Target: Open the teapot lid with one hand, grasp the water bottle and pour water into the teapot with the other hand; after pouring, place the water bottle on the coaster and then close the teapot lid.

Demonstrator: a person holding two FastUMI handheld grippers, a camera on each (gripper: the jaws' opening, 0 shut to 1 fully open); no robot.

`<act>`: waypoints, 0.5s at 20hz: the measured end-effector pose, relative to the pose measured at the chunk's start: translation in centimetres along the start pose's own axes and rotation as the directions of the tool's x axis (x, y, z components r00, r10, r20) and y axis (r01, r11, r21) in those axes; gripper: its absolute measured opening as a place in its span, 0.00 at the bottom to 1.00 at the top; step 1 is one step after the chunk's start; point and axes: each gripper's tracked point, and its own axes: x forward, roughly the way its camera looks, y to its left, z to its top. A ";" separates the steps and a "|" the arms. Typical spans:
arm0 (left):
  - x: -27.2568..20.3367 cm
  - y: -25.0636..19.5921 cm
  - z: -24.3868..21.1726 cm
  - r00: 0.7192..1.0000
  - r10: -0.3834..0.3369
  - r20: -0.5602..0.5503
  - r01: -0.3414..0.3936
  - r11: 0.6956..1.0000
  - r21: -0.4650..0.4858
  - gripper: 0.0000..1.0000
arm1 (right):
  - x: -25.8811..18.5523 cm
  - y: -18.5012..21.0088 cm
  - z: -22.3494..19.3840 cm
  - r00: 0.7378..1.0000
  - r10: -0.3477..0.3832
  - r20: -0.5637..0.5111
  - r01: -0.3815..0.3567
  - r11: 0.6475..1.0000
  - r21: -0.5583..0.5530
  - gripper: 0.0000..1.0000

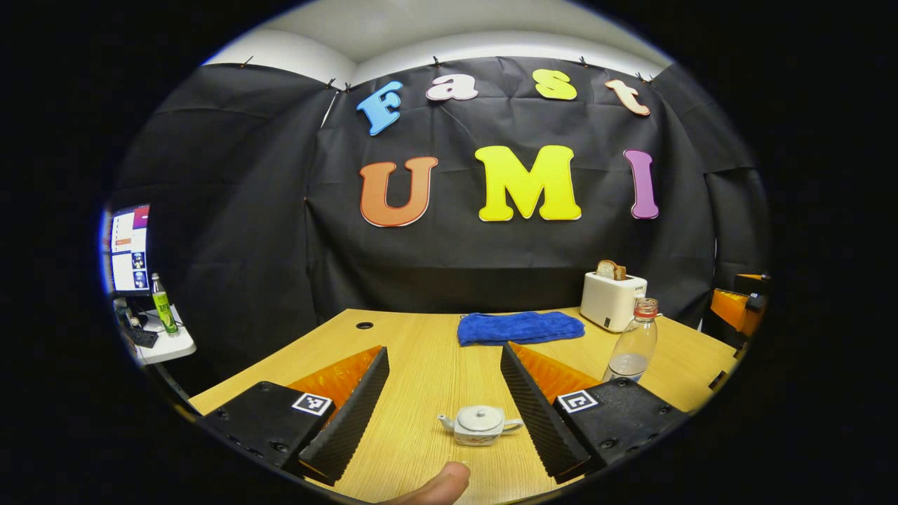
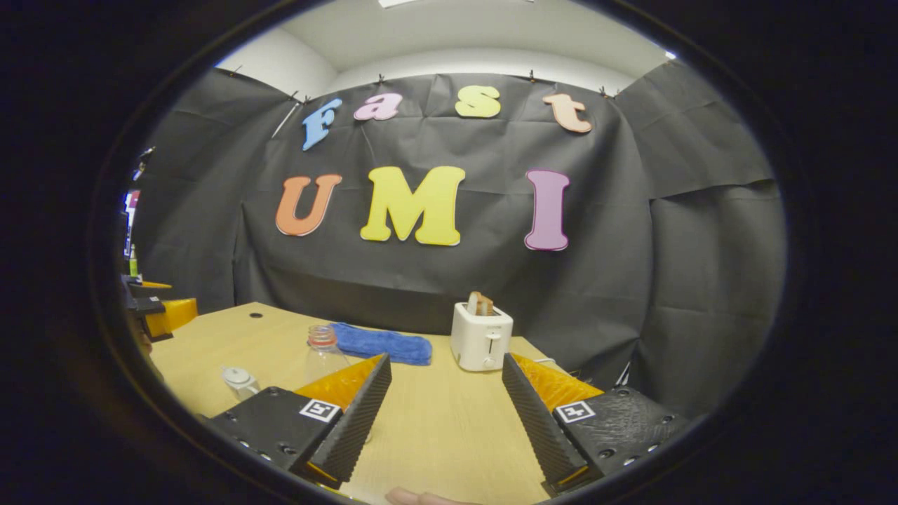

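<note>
Left gripper (image 1: 449, 414): jaws spread wide, nothing between them but air. Teapot (image 1: 479, 425), lid on, stands on the wooden table (image 1: 421, 351) just ahead, nearer the right-hand finger. Water bottle (image 1: 633, 341) upright beyond that finger; blue cloth (image 1: 520, 327) and toaster (image 1: 612, 298) farther off.

Right gripper (image 2: 449, 414): jaws wide, empty. Water bottle (image 2: 323, 351) ahead left, partly hidden behind the left-hand finger; what seems the teapot (image 2: 239, 381) farther left, blurred.

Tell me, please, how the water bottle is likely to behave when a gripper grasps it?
The bottle looks like thin clear plastic, so it may dent when squeezed. It holds only a little water at the bottom, so it is probably light. Tall and narrow, it could tip if nudged near its cap.
</note>
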 end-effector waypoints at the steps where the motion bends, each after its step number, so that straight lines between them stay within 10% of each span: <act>1: 0.3 -0.1 -0.4 1.000 -0.006 -0.005 0.005 1.000 -0.008 1.00 | 0.0 0.0 0.0 1.000 -0.002 0.001 0.002 1.000 0.000 0.95; 10: 4.5 -1.8 -7.9 0.983 -0.054 -0.175 0.054 0.999 -0.004 1.00 | 0.3 0.1 -0.4 1.000 -0.010 -0.014 0.009 1.000 -0.010 0.95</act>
